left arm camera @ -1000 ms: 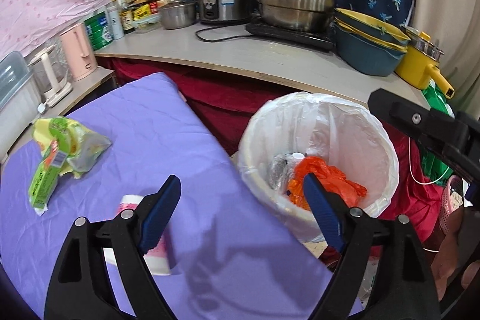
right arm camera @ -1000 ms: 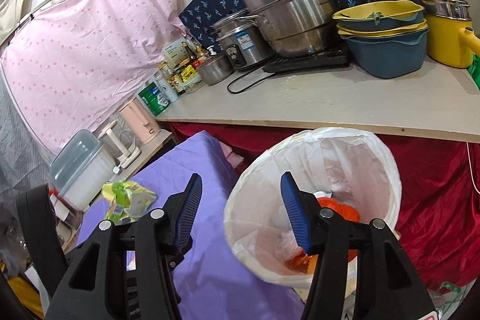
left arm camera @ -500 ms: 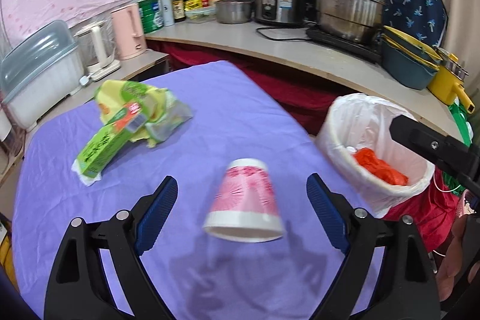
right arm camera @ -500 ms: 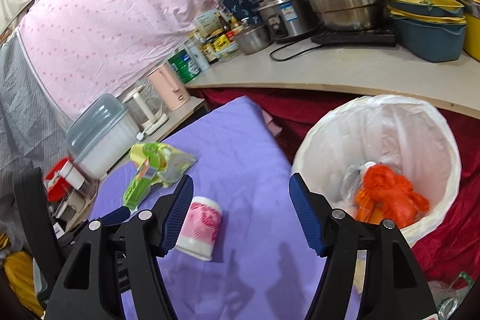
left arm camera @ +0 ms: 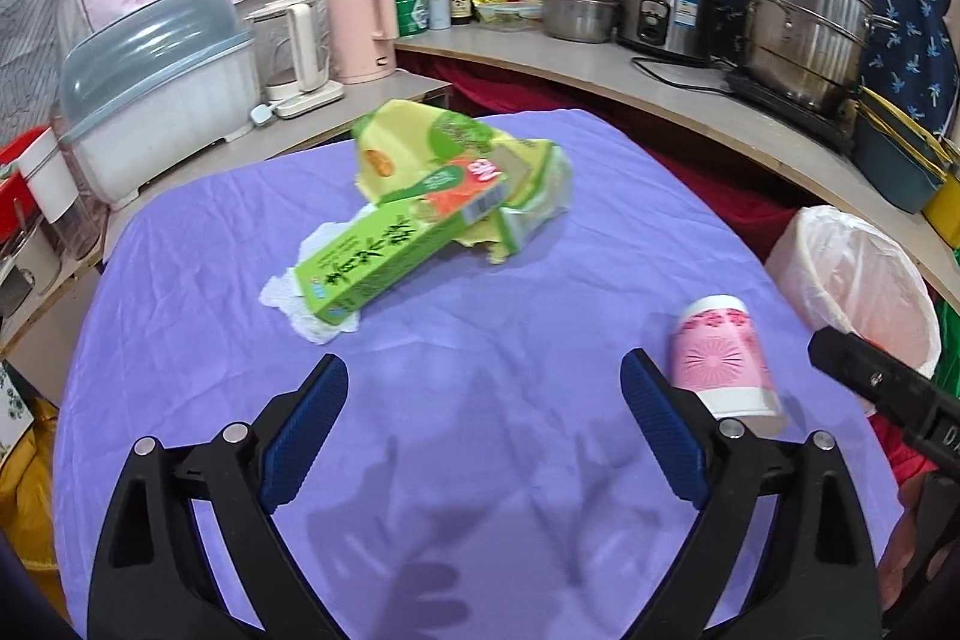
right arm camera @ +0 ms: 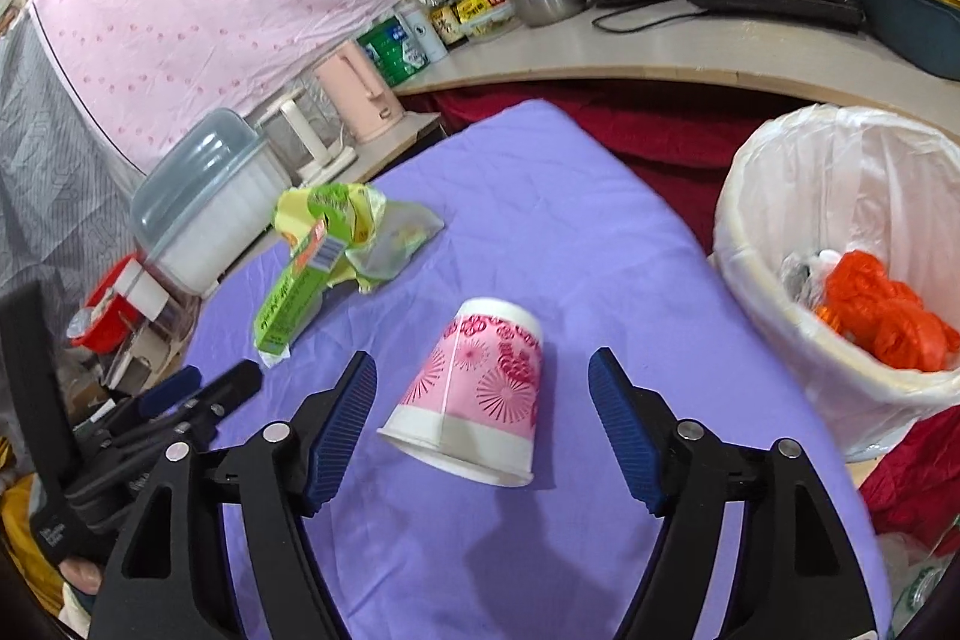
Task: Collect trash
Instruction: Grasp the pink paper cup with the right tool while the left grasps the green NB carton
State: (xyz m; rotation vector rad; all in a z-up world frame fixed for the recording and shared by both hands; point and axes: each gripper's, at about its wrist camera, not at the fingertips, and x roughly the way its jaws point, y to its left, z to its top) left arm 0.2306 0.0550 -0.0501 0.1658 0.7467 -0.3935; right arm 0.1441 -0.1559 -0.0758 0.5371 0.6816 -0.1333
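A pink-and-white paper cup point(right arm camera: 474, 388) stands upside down on the purple table cloth point(right arm camera: 540, 232), between the fingers of my open right gripper point(right arm camera: 483, 400), untouched. It also shows in the left wrist view point(left arm camera: 723, 355), just right of my open, empty left gripper point(left arm camera: 483, 418). A green carton point(left arm camera: 384, 253) lies on a yellow-green wrapper point(left arm camera: 468, 160) and a white tissue point(left arm camera: 300, 307), ahead of the left gripper; they show in the right wrist view too point(right arm camera: 294, 286). The white-lined trash bin point(right arm camera: 840, 244) holds orange plastic point(right arm camera: 882, 316).
The bin point(left arm camera: 852, 274) stands off the table's right edge. A counter point(left arm camera: 660, 76) behind carries pots, a rice cooker point(left arm camera: 666, 10) and bottles. A lidded dish box point(left arm camera: 156, 82) and kettles stand at the left. The left gripper shows in the right wrist view point(right arm camera: 180, 394).
Both grippers swung left, away from the bin and over the table. The cup now sits between the right gripper's fingers; the carton and wrapper moved toward the centre of the left view.
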